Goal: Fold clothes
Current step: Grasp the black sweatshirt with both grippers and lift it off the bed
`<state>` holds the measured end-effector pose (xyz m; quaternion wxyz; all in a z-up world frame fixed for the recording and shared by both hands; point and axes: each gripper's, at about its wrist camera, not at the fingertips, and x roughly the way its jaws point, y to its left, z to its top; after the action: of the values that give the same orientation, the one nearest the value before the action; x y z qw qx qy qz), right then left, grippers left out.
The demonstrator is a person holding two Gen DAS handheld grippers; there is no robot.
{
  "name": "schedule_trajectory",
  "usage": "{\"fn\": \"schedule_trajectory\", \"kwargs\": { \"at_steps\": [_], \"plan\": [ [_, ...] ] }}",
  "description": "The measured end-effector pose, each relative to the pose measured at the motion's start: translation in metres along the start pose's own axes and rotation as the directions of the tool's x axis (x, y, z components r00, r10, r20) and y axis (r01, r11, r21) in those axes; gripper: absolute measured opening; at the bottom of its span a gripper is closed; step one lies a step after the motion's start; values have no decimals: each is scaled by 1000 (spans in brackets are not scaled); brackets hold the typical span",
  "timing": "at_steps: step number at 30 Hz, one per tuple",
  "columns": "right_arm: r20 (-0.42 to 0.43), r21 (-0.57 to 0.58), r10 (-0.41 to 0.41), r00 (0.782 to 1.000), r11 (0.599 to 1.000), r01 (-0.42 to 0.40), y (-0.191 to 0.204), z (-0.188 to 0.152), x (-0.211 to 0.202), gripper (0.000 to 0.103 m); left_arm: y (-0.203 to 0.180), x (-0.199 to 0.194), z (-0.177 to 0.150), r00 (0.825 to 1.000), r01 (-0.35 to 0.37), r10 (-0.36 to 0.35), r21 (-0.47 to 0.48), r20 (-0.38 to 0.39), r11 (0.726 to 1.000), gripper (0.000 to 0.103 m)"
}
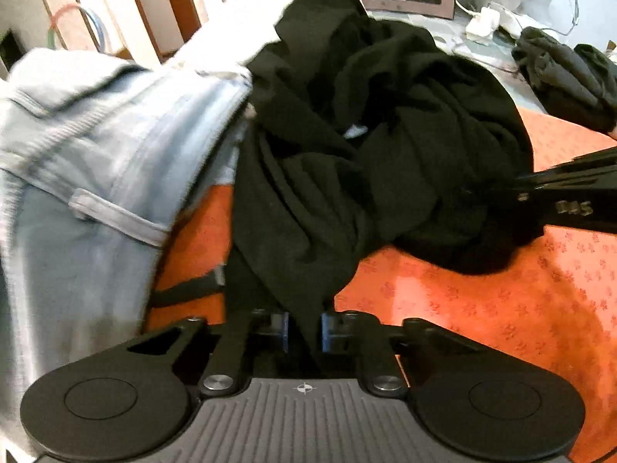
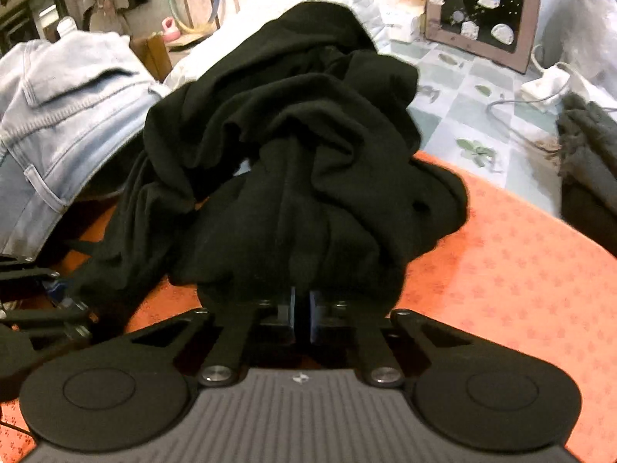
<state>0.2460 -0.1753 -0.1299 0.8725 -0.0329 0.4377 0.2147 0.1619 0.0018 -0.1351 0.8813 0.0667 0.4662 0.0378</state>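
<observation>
Black garment [image 2: 293, 131]: crumpled, unfolded on orange counter [image 2: 520, 270]; we pinch it in both grippers' fingers, left gripper [image 1: 304, 332] and right gripper [image 2: 302, 308]; jeans [image 1: 88, 146] far-left.

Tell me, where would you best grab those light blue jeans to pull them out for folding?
Probably at the waistband of the light blue jeans, near the belt loop: a firm, thick edge lying exposed. Come from the left, since the black garment overlaps their right edge.

One black garment [image 2: 293, 146], one jeans pair [image 2: 65, 88], one grey garment [image 2: 590, 154], two claws.
</observation>
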Motion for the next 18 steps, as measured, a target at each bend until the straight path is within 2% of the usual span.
{"fn": "schedule_trajectory", "kwargs": {
  "at_steps": [8,14,18],
  "plan": [
    [94,67,-85,992,995,79,-32,-17,-83,3,40,-63,-6,996,2,1,-41,84,999,13],
    [144,116,-206,968,975,190,-68,-37,-157,3,58,-115,-11,989,63,-54,-61,136,996,13],
    [158,147,-299,941,950,277,-91,-57,-205,3,49,-132,-23,988,113,-107,-47,113,993,13]
  ]
}}
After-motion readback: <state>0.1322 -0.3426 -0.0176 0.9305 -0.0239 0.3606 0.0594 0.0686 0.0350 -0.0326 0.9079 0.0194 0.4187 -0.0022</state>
